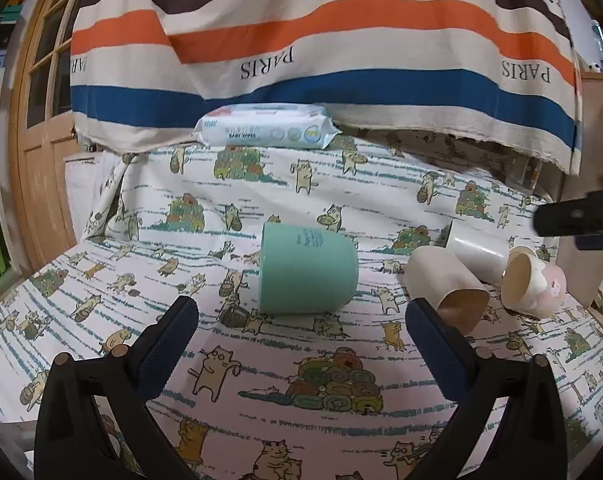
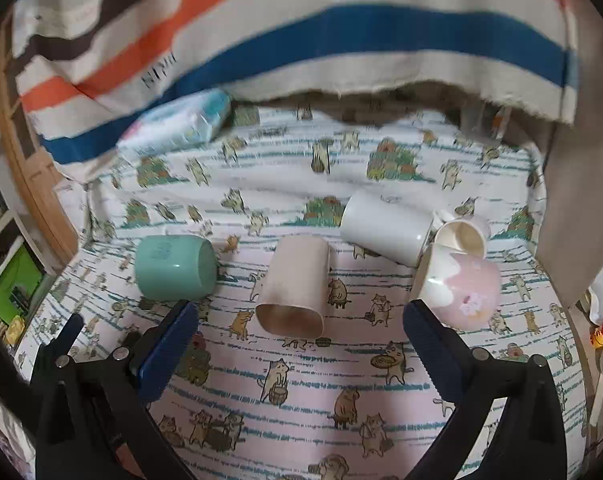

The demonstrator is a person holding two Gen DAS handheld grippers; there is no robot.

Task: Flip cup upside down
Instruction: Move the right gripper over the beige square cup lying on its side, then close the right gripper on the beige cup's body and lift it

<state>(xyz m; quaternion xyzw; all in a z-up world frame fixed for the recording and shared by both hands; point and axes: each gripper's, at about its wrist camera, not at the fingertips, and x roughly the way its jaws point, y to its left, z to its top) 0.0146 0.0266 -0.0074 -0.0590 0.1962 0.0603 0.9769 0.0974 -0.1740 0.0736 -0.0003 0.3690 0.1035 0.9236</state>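
Lying on its side on the cat-print tabletop (image 1: 301, 368), teal cup (image 1: 307, 268), just ahead of the left gripper (image 1: 301, 312), spread wide, holding nothing. Right gripper (image 2: 301, 316) likewise wide and empty, facing a tipped beige cup (image 2: 295, 286); white cup (image 2: 385, 232) and pink cup (image 2: 461, 284) beside it.

**Black tongs with blue pads**

The left tongs (image 1: 301, 312) have two matte black plastic arms, each faced inside with a ribbed dark-blue pad (image 1: 169, 344). Round metal pins (image 1: 62, 359) sit at the joints. The right tongs (image 2: 301, 314) look identical: black arms, blue ribbed pads (image 2: 167, 346), silver screws (image 2: 538, 361).
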